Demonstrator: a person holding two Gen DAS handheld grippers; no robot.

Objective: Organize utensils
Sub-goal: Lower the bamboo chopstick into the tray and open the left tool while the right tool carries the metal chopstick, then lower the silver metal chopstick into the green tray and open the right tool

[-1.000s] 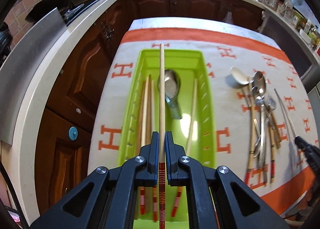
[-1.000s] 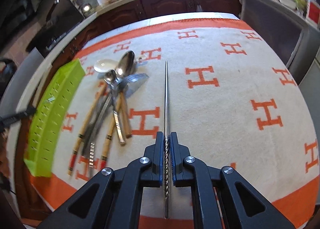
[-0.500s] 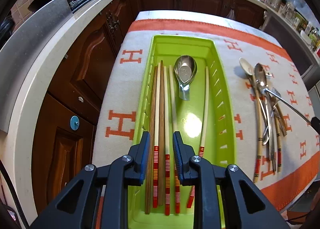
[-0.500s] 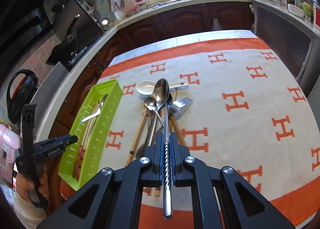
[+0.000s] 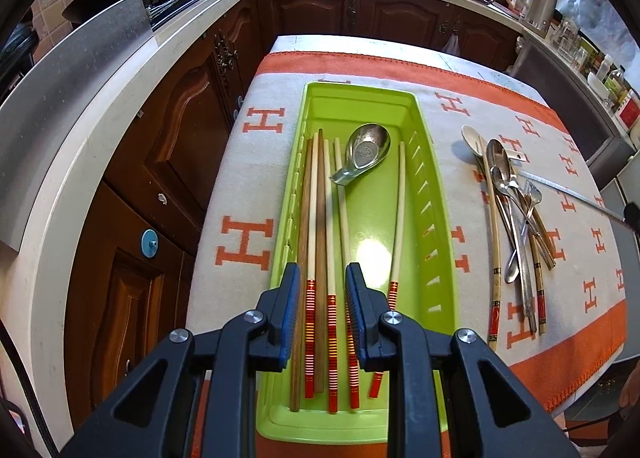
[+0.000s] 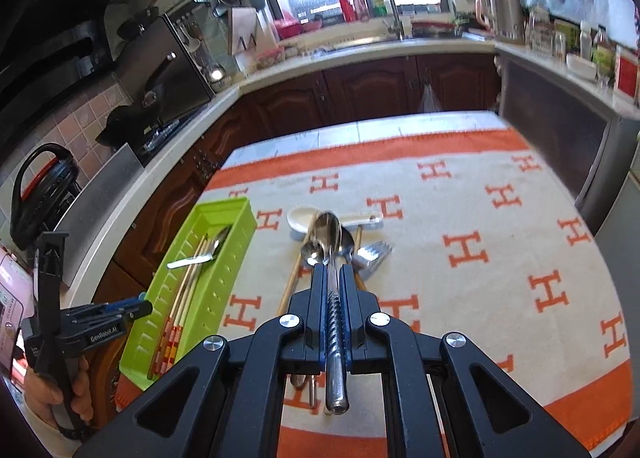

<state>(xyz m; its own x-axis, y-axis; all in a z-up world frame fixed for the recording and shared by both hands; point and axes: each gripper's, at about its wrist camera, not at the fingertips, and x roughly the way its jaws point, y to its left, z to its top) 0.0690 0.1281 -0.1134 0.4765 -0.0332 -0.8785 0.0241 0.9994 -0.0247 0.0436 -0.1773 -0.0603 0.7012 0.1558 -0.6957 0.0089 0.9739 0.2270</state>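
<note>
Two tongs: my left gripper [image 5: 322, 290] hung parted and empty above chopsticks [image 5: 320, 242] in the green tray [image 5: 436, 193]; my right gripper [image 6: 331, 278] clamped a metal chopstick [image 6: 334, 322] over the loose cutlery pile [image 6: 340, 242]. Only its view showed my hand [image 6: 52, 390].

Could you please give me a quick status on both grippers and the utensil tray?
Left gripper open above green tray, nothing held. Right gripper shut on metal chopstick. Loose utensil pile on the cloth, nothing blocking.
</note>
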